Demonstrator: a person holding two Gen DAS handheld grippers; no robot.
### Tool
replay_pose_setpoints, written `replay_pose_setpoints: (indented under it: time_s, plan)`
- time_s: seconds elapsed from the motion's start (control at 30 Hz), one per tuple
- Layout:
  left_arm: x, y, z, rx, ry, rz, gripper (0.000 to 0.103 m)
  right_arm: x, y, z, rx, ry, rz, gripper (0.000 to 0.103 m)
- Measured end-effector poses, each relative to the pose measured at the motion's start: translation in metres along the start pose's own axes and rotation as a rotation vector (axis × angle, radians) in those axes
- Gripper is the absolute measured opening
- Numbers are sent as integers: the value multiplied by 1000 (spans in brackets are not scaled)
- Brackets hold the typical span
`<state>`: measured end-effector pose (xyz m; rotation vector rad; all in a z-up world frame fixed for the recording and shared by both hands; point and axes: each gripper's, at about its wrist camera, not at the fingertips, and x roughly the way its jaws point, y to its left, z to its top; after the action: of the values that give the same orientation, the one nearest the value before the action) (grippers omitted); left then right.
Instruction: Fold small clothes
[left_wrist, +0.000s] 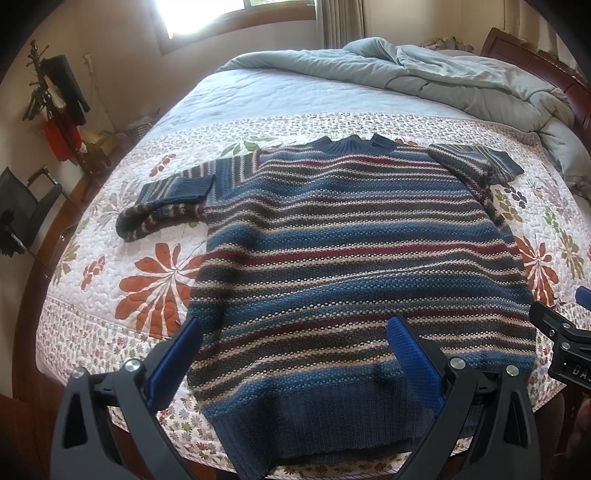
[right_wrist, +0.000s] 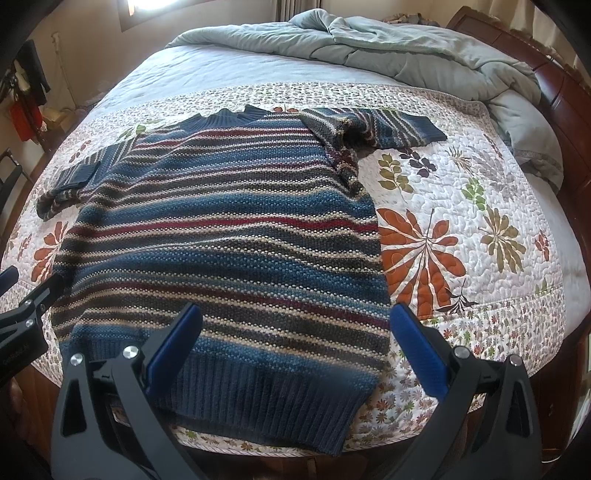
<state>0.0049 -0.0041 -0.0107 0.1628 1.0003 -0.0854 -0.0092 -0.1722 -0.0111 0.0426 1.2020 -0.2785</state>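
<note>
The sweater (left_wrist: 332, 258) lies spread flat on the quilt (left_wrist: 147, 288) at the near end of the bed (right_wrist: 546, 85), collar away from the person and ribbed hem (right_wrist: 258, 398) at the near edge. Its body is smooth, but both sleeves are already bunched: the left sleeve (left_wrist: 166, 199) is doubled back on itself beside the shoulder, and the right sleeve (right_wrist: 376, 127) is crumpled, its cuff pointing outward. No fold of the body looks begun.

The left gripper (left_wrist: 295, 354) hovers over the hem's left corner, jaws wide apart and holding nothing. The right gripper (right_wrist: 295, 339) hangs over the hem's right corner, likewise spread and empty. Each appears at the margin of the other's view, so they are near one another.

The likely next step is a pinch at the hem corners or sleeves. Risks, as I judge them: the knit is thick and loose, so a shallow pinch may catch only the top layer and pull front from back, leaving a lopsided fold. The hem reaches the bed's edge, so a tug toward the person could drag the sweater off the quilt. The bunched sleeves, if not straightened first, would be trapped inside as lumps. A deep bite might also grab the quilt beneath.
</note>
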Motion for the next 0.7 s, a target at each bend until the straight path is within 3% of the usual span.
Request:
replay_pose_setpoints:
  time_s: [0.7]
  plan:
    - [13,-5,6,9,23,1,100,14,-3,3,-16,18,-13,101]
